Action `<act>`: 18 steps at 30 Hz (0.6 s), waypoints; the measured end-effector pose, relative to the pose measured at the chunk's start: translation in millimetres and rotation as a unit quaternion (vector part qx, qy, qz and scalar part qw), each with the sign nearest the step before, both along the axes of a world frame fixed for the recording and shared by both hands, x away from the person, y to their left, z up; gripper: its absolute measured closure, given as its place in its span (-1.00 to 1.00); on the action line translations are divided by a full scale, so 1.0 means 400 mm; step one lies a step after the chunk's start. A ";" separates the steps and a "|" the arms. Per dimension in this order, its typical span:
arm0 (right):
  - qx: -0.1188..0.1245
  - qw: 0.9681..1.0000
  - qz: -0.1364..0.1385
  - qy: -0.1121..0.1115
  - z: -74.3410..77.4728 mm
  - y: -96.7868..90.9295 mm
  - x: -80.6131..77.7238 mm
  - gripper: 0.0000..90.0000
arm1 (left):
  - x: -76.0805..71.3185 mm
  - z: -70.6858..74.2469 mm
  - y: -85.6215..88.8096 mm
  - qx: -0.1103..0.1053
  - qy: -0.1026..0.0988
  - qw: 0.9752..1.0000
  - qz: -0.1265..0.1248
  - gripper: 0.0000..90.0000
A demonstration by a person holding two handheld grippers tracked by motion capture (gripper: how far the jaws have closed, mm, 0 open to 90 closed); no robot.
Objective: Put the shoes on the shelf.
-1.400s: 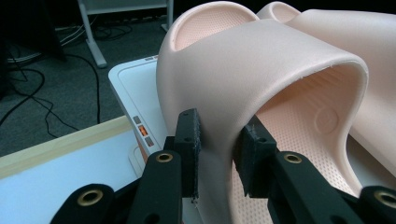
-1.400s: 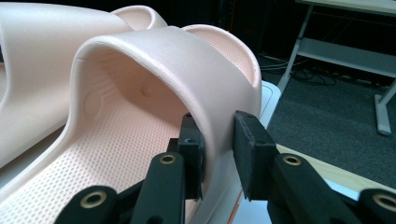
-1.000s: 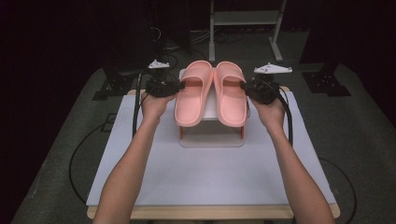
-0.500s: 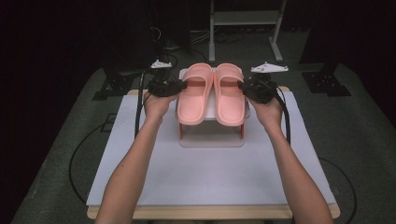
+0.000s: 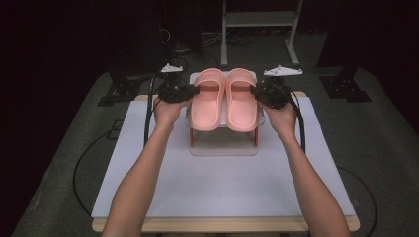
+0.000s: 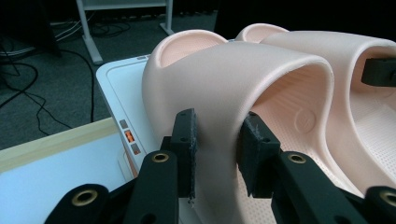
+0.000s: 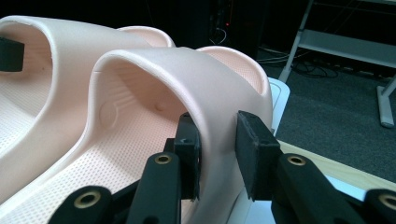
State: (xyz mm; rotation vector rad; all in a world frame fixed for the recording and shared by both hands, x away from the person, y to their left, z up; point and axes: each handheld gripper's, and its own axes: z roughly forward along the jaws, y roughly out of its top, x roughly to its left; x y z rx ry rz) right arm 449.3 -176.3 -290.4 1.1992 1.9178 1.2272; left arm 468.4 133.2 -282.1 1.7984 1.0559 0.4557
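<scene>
Two pink slippers lie side by side on a white stand [image 5: 225,147] with red legs, at the far middle of the table. My left gripper [image 5: 193,91] is shut on the outer side of the left slipper's [image 5: 207,103] strap. In the left gripper view the pads of the left gripper [image 6: 217,135] pinch the left slipper's [image 6: 233,70] strap wall. My right gripper [image 5: 255,91] is shut on the right slipper's [image 5: 242,103] strap from the other side. Its pads pinch the strap in the right gripper view too, right gripper [image 7: 217,135] on right slipper [image 7: 187,70].
A white mat [image 5: 222,187] covers the wooden table [image 5: 222,224]. Black cables [image 5: 148,118] trail from both grippers over the table's sides. A metal frame [image 5: 259,19] and dark stand bases [image 5: 346,89] sit on the grey floor behind.
</scene>
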 end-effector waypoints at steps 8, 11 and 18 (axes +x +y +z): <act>0.002 1.000 -0.003 0.003 -0.002 0.005 0.010 0.55 | 0.006 -0.006 -0.003 -0.002 0.001 1.000 -0.001 0.54; -0.002 1.000 -0.003 0.001 0.000 0.009 0.014 0.55 | 0.008 -0.009 -0.005 -0.006 0.001 1.000 -0.002 0.54; 0.000 1.000 -0.007 0.001 0.000 0.013 0.019 0.54 | 0.014 -0.014 -0.003 -0.009 0.000 1.000 -0.001 0.54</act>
